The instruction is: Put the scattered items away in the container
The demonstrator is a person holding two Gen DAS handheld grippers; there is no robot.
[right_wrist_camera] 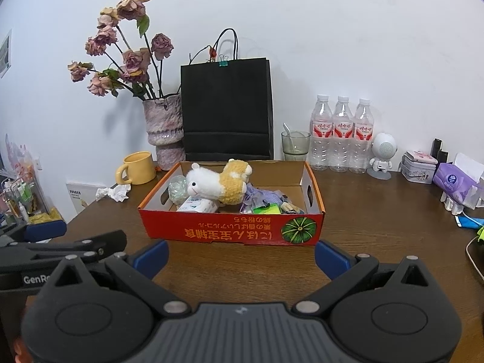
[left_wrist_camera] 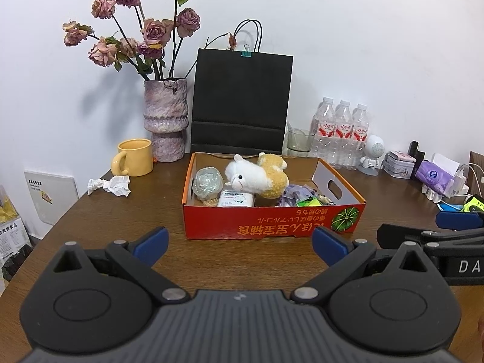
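A red cardboard box (left_wrist_camera: 266, 224) (right_wrist_camera: 233, 231) sits mid-table. In it lie a white and yellow plush alpaca (left_wrist_camera: 257, 177) (right_wrist_camera: 220, 183), a clear glassy ball (left_wrist_camera: 208, 183), a white tissue pack (left_wrist_camera: 236, 198) (right_wrist_camera: 198, 205), purple wrapping (left_wrist_camera: 295, 195) and a green packet (right_wrist_camera: 267, 209). A crumpled white tissue (left_wrist_camera: 110, 185) (right_wrist_camera: 113, 193) lies on the table left of the box. My left gripper (left_wrist_camera: 240, 246) is open and empty, in front of the box. My right gripper (right_wrist_camera: 242, 257) is open and empty, also in front of it.
A yellow mug (left_wrist_camera: 133, 157), a vase of dried roses (left_wrist_camera: 166, 121), a black paper bag (left_wrist_camera: 240, 103), a glass (left_wrist_camera: 299, 142), three water bottles (left_wrist_camera: 341, 133), a small white robot figure (right_wrist_camera: 382, 154), tins and a purple tissue pack (right_wrist_camera: 453, 181) line the back and right.
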